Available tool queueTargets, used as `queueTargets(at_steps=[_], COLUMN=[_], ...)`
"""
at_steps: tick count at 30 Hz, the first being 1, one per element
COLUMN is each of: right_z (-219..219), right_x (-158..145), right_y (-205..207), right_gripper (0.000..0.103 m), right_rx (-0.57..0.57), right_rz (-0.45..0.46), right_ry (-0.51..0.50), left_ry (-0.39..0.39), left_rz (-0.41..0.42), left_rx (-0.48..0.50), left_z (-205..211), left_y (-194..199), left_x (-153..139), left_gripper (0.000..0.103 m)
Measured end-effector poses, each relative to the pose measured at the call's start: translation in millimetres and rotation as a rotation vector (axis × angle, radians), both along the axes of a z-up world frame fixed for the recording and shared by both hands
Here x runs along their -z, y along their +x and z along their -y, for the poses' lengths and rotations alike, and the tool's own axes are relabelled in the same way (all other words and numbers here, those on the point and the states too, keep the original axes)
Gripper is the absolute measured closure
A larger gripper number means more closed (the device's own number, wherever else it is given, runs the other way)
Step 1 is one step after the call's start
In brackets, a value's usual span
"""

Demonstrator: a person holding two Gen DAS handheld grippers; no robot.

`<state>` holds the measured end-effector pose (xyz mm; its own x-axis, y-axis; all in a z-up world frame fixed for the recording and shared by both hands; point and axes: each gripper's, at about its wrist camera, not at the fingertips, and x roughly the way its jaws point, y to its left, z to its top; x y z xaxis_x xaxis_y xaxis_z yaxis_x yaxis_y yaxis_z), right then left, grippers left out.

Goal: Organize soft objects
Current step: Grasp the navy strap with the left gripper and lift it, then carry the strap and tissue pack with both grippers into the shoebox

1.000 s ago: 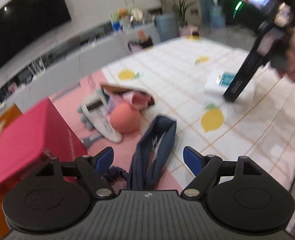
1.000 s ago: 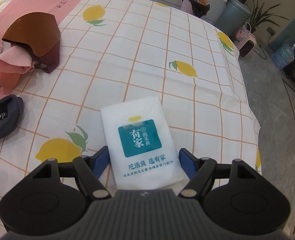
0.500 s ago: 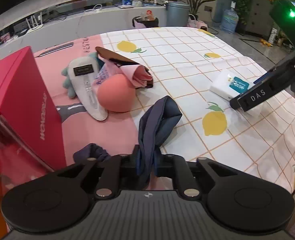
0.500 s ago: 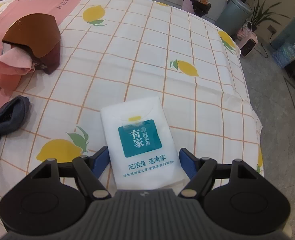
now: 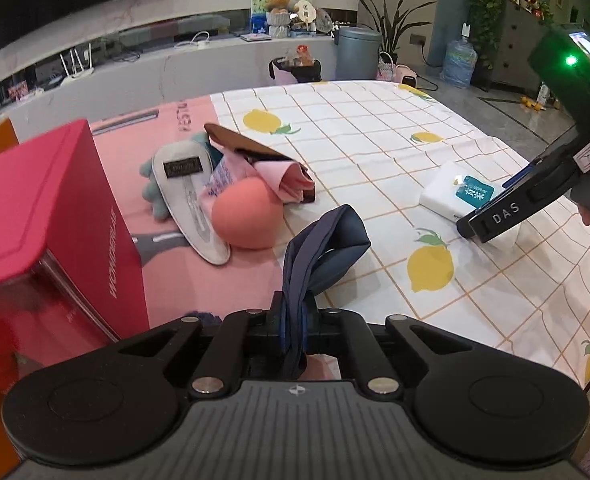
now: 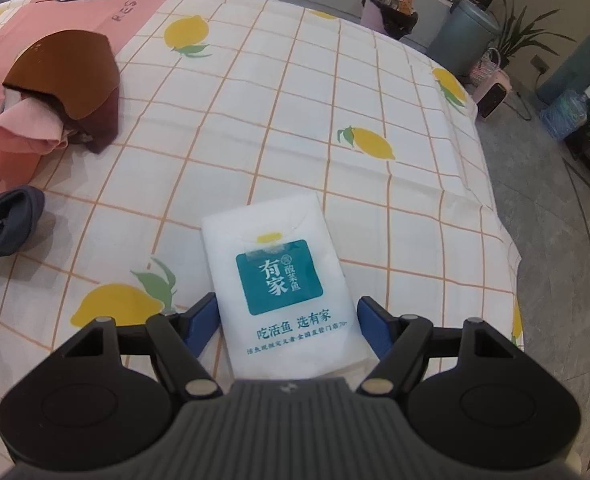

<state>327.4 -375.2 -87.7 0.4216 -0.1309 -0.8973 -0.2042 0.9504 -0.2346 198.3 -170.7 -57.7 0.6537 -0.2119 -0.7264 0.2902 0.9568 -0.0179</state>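
On my left a red box [image 5: 55,216] blocks the way. A pink ball [image 5: 247,216] and slipper [image 5: 191,200] sit ahead. The cloth [image 6: 295,120] past the tissue pack [image 6: 283,280] is bare.

My left claw [image 5: 293,322] is matt black plastic with small shiny metal pins, pinching a soft navy cloth band [image 5: 323,248] that looks smooth and faintly sheeny. The tissue pack [image 6: 281,280] between my right claw's [image 6: 287,316] blue pads is glossy white plastic film. The lemon-print sheet [image 6: 287,120] over the bench is thin matt cloth, creased. The red box [image 5: 51,216] looks like smooth card, and the peach ball [image 5: 247,216] is matt and velvety
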Motion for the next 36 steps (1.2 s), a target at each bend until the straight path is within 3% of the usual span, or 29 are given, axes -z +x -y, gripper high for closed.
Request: queueTargets(at_steps=[6,11,15,21,27,32,34,36], right_z=[-0.4,9.4,15.6,22.4,35.1,14.9,6.7,-4.9], right_x=[-4.5,-2.8,2.9,4.7,-1.2,-24.8,-41.8,-68.8], right_y=[0.3,3.6,9.5,17.4,33.5,53.9,66.1,76.6], right_gripper=[0.030,0.030,0.031,0.031,0.032,0.032,0.032,0.032], right_rx=[0.036,0.099,0.182,0.322,0.529,0.550,0.547,0.553], right_rz=[0.037,0.035,0.021,0.036,0.021,-0.008,-0.032,0.002], right_ry=[0.020,0.172,0.217,0.194,0.197,0.160,0.199,0.215], left_ry=[0.000,0.033,0.036,-0.001,-0.016,-0.177,-0.212,-0.215], left_rz=[-0.015,-0.009,0.019,0.048,-0.007,-0.102,-0.094,-0.068], left_rx=[0.007,0.033,0.069,0.041,0.004,-0.078,-0.091,-0.109], left_z=[4.7,11.9,11.0,8.0,10.7,-22.7,-38.5,-53.6], left_y=[4.0,9.2,16.0,39.3,82.4,108.5,111.0,113.5], left_x=[-7.7,-19.6,-31.3,-44.3,-65.3,-101.1,-116.5,-130.2], left_gripper=[0.096,0.096,0.096,0.096,0.096,0.096,0.096,0.096])
